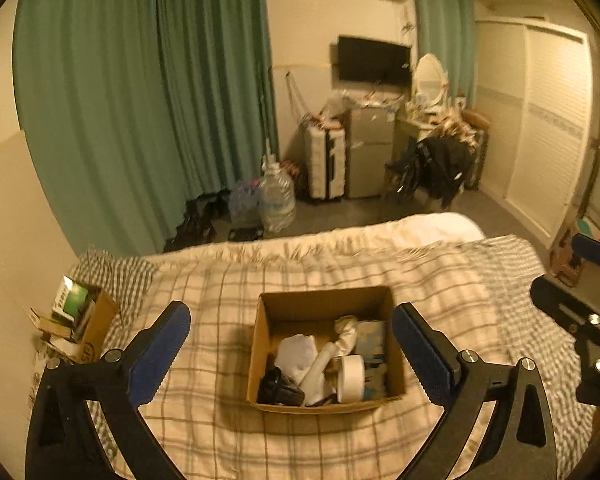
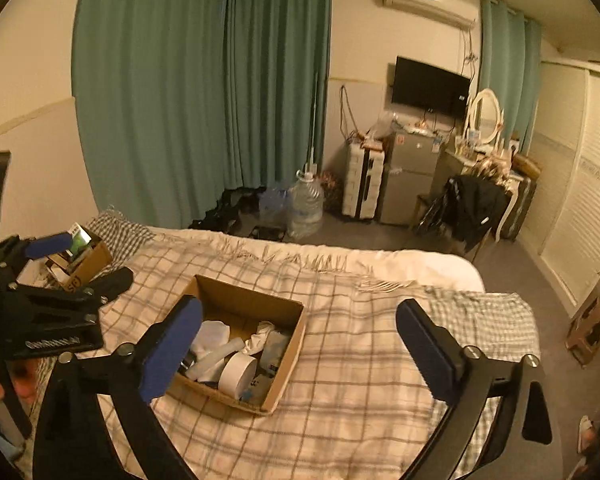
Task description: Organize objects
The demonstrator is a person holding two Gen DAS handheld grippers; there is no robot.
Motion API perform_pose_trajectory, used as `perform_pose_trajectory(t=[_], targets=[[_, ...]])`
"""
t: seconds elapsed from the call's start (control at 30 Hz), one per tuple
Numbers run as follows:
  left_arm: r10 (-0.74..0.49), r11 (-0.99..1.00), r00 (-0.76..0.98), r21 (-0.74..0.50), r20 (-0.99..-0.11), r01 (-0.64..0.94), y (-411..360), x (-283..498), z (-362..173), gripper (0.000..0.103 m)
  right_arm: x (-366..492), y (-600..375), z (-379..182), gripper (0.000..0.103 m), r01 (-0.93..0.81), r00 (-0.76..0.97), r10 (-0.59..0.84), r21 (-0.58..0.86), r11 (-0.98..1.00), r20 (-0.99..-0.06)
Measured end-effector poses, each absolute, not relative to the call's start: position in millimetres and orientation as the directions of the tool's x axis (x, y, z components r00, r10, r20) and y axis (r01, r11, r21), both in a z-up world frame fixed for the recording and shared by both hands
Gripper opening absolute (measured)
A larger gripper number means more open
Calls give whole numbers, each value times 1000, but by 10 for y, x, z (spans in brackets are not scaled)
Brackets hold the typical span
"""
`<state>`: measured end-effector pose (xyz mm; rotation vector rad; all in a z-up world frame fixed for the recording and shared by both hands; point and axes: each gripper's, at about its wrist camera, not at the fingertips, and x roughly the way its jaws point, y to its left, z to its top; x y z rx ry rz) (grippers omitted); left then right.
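A: Left wrist view, status?

B: Left gripper spread wide, holding nothing. The open cardboard box sits on the plaid blanket between its fingers, at 12 o'clock. Contents: tape roll, black cap, white cloth. A smaller carton stands at 10 o'clock, near the bed's edge. Part of the right gripper's frame shows at 3 o'clock.

A: Right wrist view?

B: Right gripper also spread, holding nothing. Here the box lies at 10 o'clock, partly behind the left-hand finger, so the black cap is hidden. This view alone shows the left gripper from outside, at 9 o'clock.
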<state>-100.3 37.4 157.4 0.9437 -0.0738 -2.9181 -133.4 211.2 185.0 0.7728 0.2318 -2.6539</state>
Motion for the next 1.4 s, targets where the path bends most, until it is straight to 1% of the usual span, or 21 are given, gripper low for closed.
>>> perform_pose_trajectory(t=[0.03, 0.17, 0.23, 0.3, 0.4, 0.53, 0.6, 0.7, 0.77, 0.9, 1.03, 1.13, 1.27, 1.4], targets=[[-81, -996, -815, 71, -574, 49, 395, -937, 1629, 103, -1242, 2150, 1906, 103, 381, -792, -289, -65, -922, -538], [-96, -992, -846, 117, -525, 40, 501, -608, 1775, 103, -882, 2248, 2019, 103, 312, -829, -196, -143, -939, -523], [-124, -987, -856, 155, -502, 51, 540, -459, 1755, 103, -725, 2297, 2017, 103, 286, -830, -179, -129, -949, -529], [-118, -983, -866, 181, -486, 32, 573, -374, 1705, 103, -641, 2324, 1969, 102, 268, -814, -169, -101, -958, -556], [-157, -974, -875, 219, -457, 61, 613, -284, 1579, 103, -550, 2347, 1887, 102, 231, -816, -150, -76, -970, -558], [-141, -981, -881, 181, -452, 64, 615, -257, 1358, 103, -503, 2314, 1676, 102, 226, -822, -162, -51, -973, -546], [-154, -983, -881, 157, -447, 92, 588, -274, 1223, 103, -521, 2337, 1588, 102, 207, -833, -151, -48, -977, -533], [-159, -987, -880, 91, -448, 133, 495, -270, 1015, 103, -570, 2329, 1413, 102, 174, -857, -126, -51, -983, -500], [-184, -983, -876, 60, -447, 175, 414, -268, 904, 103, -640, 2309, 1265, 102, 178, -868, -130, -55, -982, -480], [-195, -973, -873, -23, -447, 229, 219, -256, 693, 103, -849, 2280, 901, 103, 162, -868, -114, -60, -985, -484], [-244, -963, -866, 4, -437, 270, 163, -205, 462, 103, -1009, 2241, 596, 103, 174, -869, -139, -30, -984, -474], [-265, -959, -861, 28, -434, 281, 159, -195, 292, 103, -1048, 2119, 445, 103, 202, -873, -159, -46, -978, -462], [-247, -963, -847, 25, -471, 267, 114, -282, 105, 103, -1059, 1920, 295, 103, 244, -871, -170, -107, -964, -461], [-230, -968, -842, 23, -488, 250, 129, -334, 30, 103, -1084, 1852, 221, 103, 251, -868, -164, -130, -959, -470]])
